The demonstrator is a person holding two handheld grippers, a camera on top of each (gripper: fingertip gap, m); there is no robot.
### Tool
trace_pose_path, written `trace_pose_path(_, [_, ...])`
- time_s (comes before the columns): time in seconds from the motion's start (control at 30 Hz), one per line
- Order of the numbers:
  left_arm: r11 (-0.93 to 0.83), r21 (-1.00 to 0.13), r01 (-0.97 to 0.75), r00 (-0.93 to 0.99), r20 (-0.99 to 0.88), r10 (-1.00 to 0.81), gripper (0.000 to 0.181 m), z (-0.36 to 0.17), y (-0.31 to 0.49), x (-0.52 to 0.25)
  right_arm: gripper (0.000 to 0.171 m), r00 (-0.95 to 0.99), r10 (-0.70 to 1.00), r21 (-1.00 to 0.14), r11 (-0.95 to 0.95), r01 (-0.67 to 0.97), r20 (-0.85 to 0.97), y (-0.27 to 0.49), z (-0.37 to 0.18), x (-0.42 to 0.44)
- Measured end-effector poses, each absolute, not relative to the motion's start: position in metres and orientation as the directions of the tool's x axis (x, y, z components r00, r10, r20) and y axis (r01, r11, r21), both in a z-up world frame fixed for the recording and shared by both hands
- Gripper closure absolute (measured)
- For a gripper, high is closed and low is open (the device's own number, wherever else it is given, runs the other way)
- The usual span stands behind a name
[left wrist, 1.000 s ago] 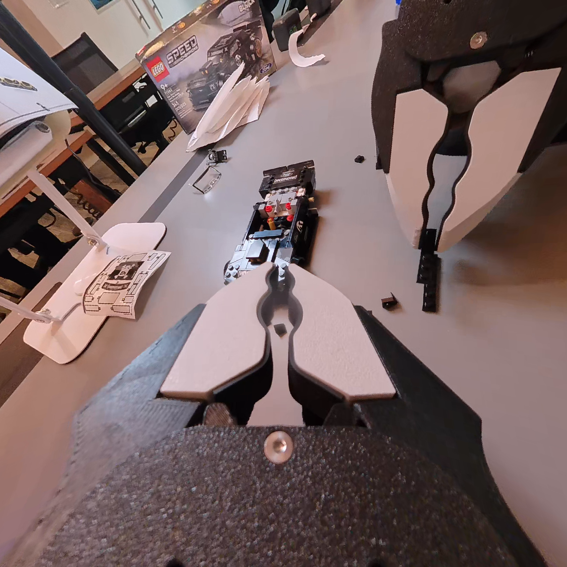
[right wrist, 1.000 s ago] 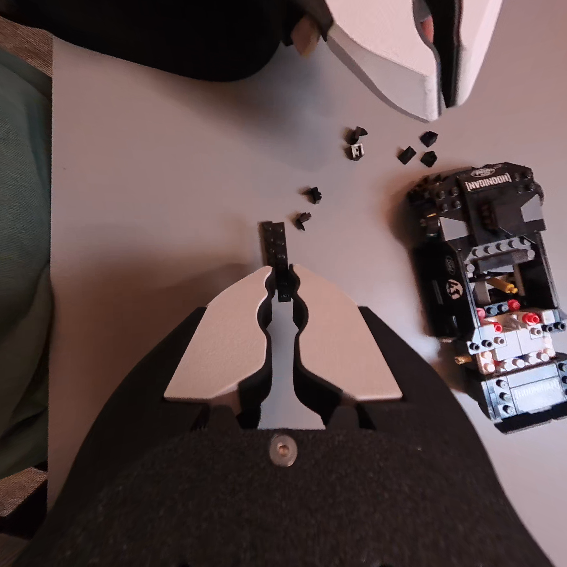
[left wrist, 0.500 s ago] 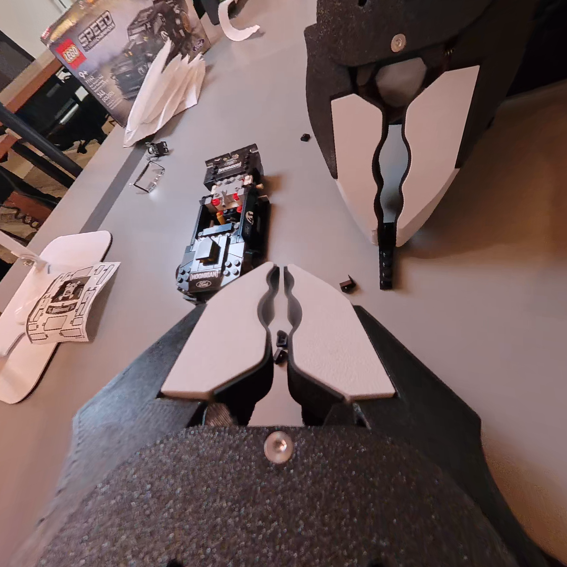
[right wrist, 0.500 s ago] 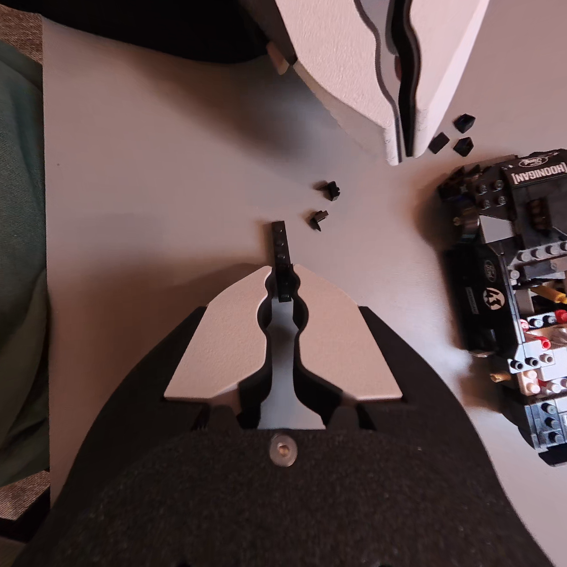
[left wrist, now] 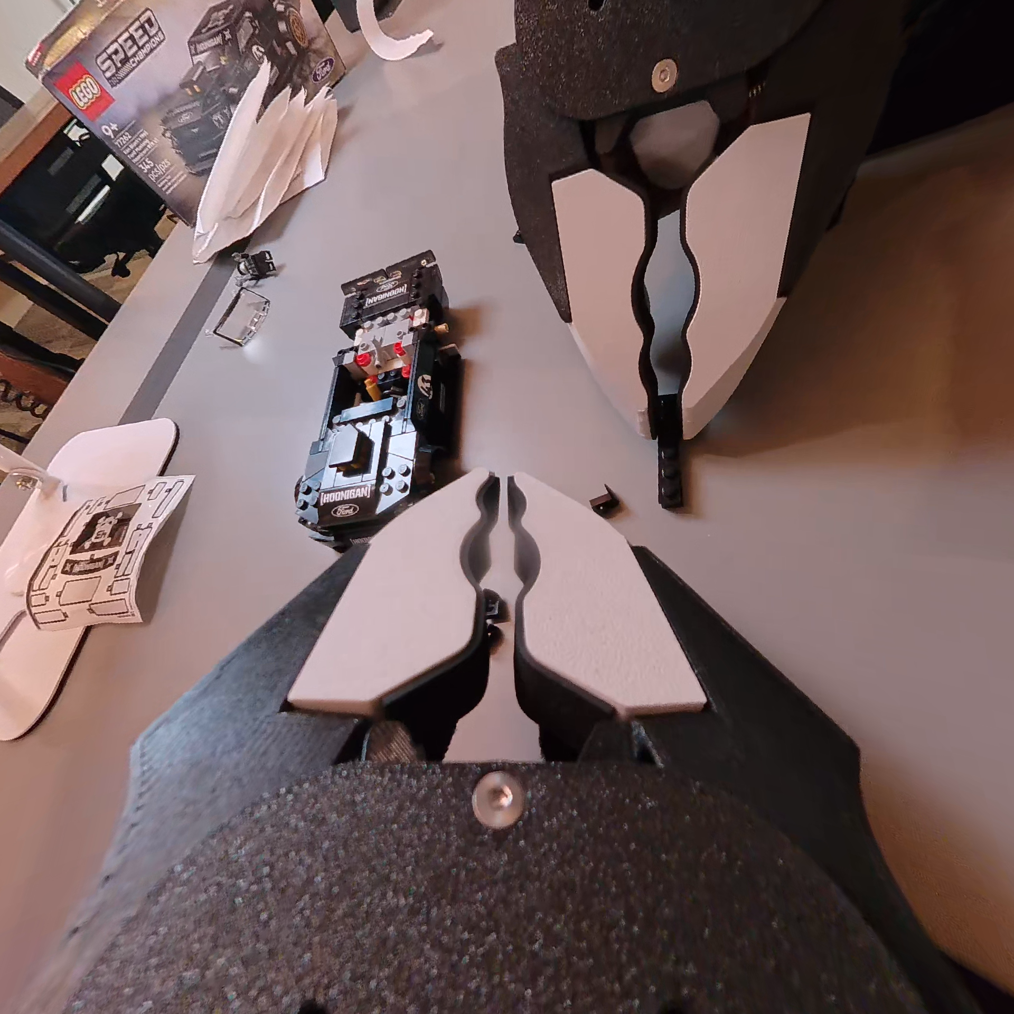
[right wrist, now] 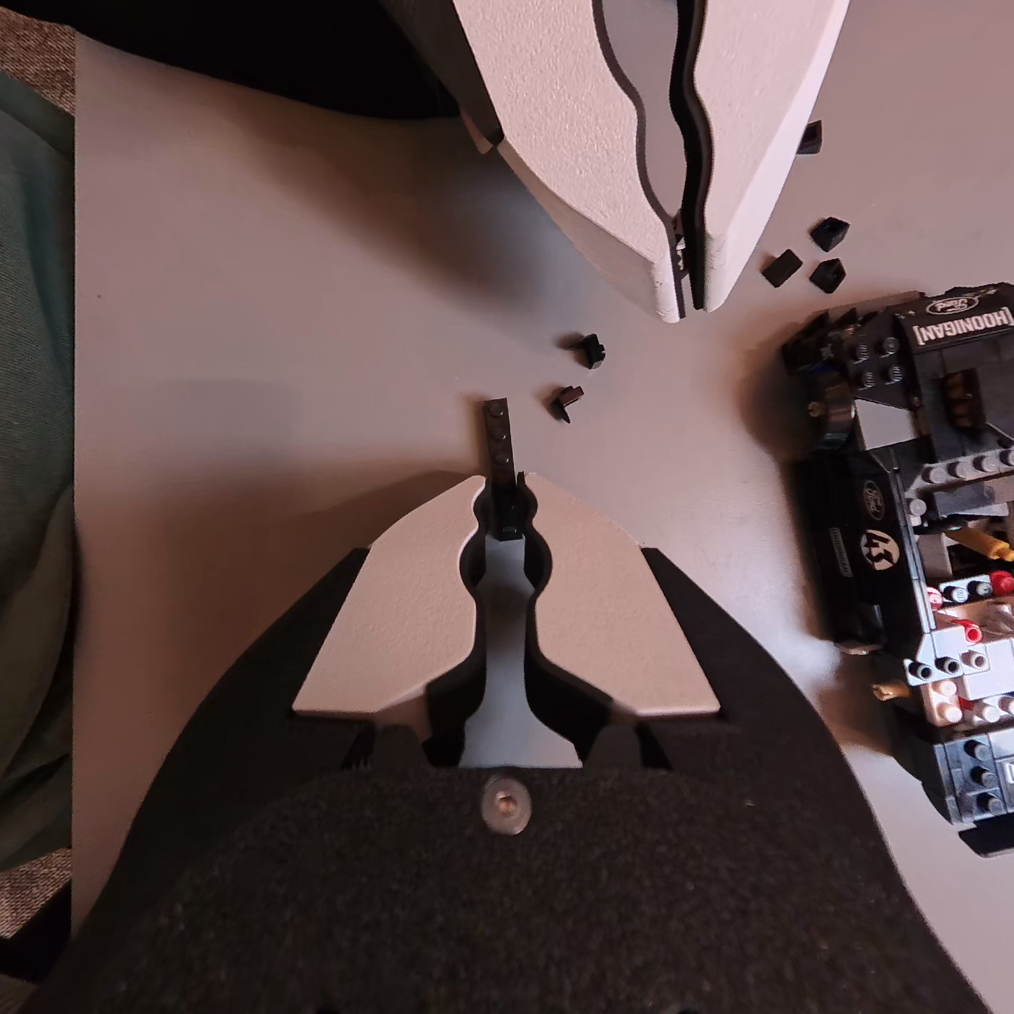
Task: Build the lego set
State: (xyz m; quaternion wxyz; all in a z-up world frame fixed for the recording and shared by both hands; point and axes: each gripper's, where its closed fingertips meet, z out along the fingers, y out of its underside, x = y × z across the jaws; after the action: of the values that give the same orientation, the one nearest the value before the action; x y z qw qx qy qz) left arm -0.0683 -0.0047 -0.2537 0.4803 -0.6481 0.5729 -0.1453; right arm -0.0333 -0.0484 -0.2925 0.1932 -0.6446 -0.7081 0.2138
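- right gripper [right wrist: 502,483]: jaws pinching one end of a long narrow black studded lego plate [right wrist: 498,439], far end on the grey table [right wrist: 274,274].
- left gripper [left wrist: 499,483]: jaws nearly pressed together, tiny black piece [right wrist: 680,258] between them.
- half-built black lego car [left wrist: 378,406]: grey, red and yellow interior, roofless, on table beside both grippers.
- loose small black pieces [right wrist: 587,351]: near plate.

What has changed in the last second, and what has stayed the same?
The left gripper has moved closer to the right gripper and now holds a small black piece in its nearly closed tips. The right gripper still clamps the long black plate, whose far end rests on the table. The car model has not moved.
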Motion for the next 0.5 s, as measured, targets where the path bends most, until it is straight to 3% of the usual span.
trace_pose_path(0.5, [0.122, -0.778, -0.616, 0.283, -0.363, -0.888, 0.178, -0.2566, -0.0075, -0.0678, 0.160, -0.116, 0.993, -0.564, 0.089, 0.821, -0.012, -0.0489, -0.2917, -0.0339])
